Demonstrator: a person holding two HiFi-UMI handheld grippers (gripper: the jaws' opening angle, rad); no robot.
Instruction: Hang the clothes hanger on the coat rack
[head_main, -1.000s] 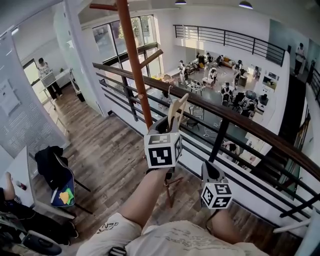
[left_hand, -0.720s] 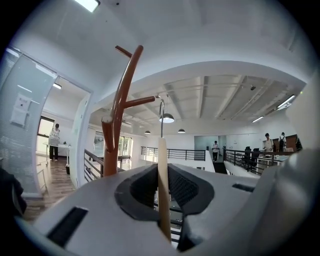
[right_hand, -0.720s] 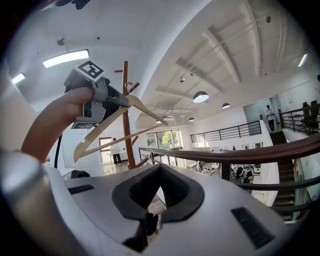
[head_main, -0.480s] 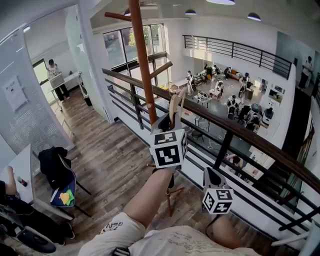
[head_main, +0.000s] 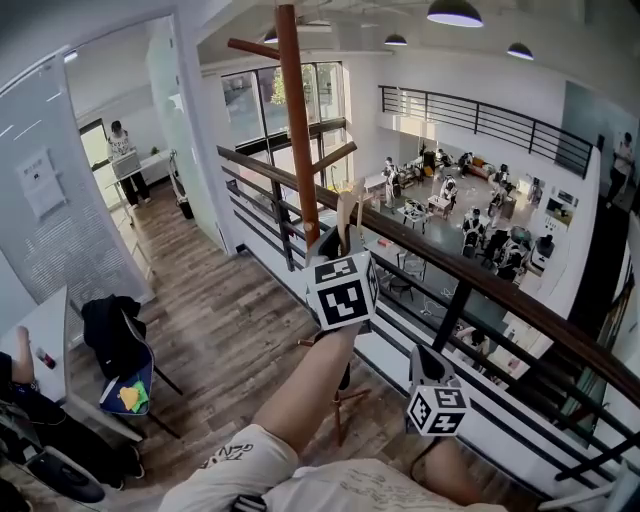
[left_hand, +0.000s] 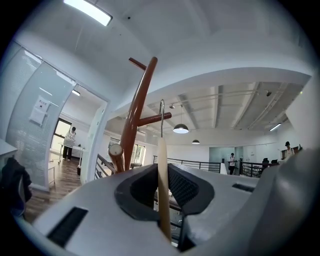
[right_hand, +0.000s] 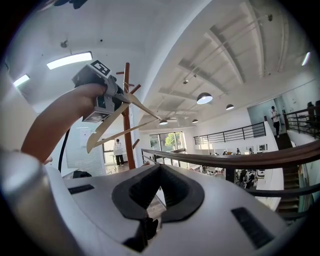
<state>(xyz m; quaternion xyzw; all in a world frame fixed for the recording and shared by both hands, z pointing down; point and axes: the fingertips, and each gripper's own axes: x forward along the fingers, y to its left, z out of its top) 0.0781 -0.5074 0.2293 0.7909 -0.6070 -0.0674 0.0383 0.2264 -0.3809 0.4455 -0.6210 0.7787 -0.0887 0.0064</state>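
Note:
A light wooden clothes hanger (head_main: 347, 213) stands upright with my left gripper (head_main: 340, 243) shut on its body, raised in front of the railing. The brown coat rack (head_main: 297, 120) rises just left of it, with pegs sticking out high (head_main: 250, 47) and lower (head_main: 335, 155). In the left gripper view the hanger (left_hand: 162, 190) shows edge-on between the jaws of the left gripper (left_hand: 161, 167), its metal hook (left_hand: 161, 117) pointing up beside the rack (left_hand: 137, 107). The right gripper (head_main: 425, 360) hangs lower right, shut and empty (right_hand: 160, 167); its view shows the hanger (right_hand: 120, 122) near the rack pole (right_hand: 128, 120).
A dark railing (head_main: 470, 280) with a wooden handrail runs diagonally behind the rack, above an atrium with several people (head_main: 470, 210). A chair draped with dark clothes (head_main: 115, 345) and a white desk (head_main: 45, 350) stand at the left. A person (head_main: 125, 160) stands far left.
The left gripper has carried the hanger closer to the rack pole and slightly higher. The head view has tilted up. The right gripper has hardly moved.

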